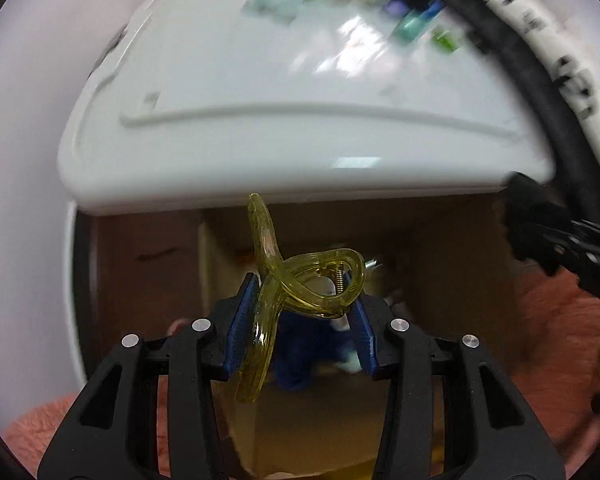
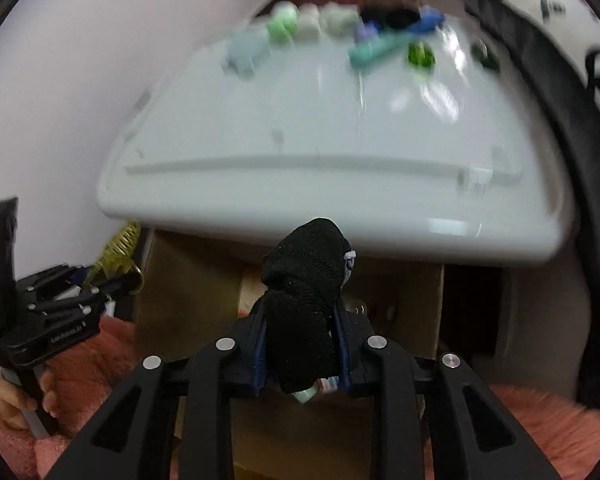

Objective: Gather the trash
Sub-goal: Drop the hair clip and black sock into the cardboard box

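Note:
My left gripper is shut on a clear yellow hair claw clip and holds it above an open cardboard box below the white table's front edge. The clip also shows in the right wrist view, sticking out of the left gripper. My right gripper is shut on a rolled black fabric piece, like a sock, above the same cardboard box. In the left wrist view the right gripper's black tip shows at the right edge.
A white table carries several small blurred items at its far side: green, teal, blue and white pieces. A black and white patterned bag or cushion lies to the right. Pink fluffy fabric lies below. A white wall stands left.

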The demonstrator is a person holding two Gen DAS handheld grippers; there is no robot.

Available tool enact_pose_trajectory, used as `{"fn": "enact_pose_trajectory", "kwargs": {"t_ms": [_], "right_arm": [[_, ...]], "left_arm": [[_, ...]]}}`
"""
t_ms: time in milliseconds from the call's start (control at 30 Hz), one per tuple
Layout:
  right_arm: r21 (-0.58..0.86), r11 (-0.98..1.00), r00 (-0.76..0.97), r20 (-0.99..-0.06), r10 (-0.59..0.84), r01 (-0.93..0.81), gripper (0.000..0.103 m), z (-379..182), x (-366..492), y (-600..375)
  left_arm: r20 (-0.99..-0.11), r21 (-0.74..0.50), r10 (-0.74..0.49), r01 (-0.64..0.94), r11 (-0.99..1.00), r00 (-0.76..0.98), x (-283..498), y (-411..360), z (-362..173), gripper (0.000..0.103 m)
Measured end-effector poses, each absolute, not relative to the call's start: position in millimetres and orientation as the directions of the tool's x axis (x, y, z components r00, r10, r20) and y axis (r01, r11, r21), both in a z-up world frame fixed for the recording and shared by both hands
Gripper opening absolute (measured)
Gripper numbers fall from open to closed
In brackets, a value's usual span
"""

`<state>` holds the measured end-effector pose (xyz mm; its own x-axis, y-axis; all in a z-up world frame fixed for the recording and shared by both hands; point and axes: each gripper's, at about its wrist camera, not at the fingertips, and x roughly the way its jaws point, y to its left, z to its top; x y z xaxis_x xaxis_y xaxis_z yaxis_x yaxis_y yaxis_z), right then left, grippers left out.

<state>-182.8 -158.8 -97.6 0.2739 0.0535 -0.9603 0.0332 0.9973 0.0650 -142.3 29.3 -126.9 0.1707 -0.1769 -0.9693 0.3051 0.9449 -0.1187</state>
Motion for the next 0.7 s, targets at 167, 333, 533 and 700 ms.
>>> {"fn": "enact_pose_trajectory", "kwargs": {"t_ms": [167, 333, 533, 700], "right_arm": [[0.003, 0.999, 0.168, -0.986, -0.005, 0.043, 0.071, -134, -182, -158], [0.037, 0.996, 0.237, -0.971, 0.016, 0.084, 0.081, -121, -177, -167], [0.077, 0.992, 0.244, -0.969, 0.05, 0.103, 0.081, -118, -174, -170], [0.094, 0.991, 0.306, -0.95, 0.062, 0.091, 0.081, -99, -175, -174]], "left_arm": [[-0.995, -0.028, -0.052, 0.258, 0.966, 0.087, -139, 32, -167, 0.074], [-0.996, -0.013, -0.037, 0.274, 0.962, 0.082, -139, 28, -173, 0.083], [-0.994, -0.031, -0.058, 0.261, 0.965, 0.096, -144, 31, -173, 0.083], [-0.982, -0.06, -0.104, 0.262, 0.963, 0.157, -139, 32, -148, 0.083]]}}
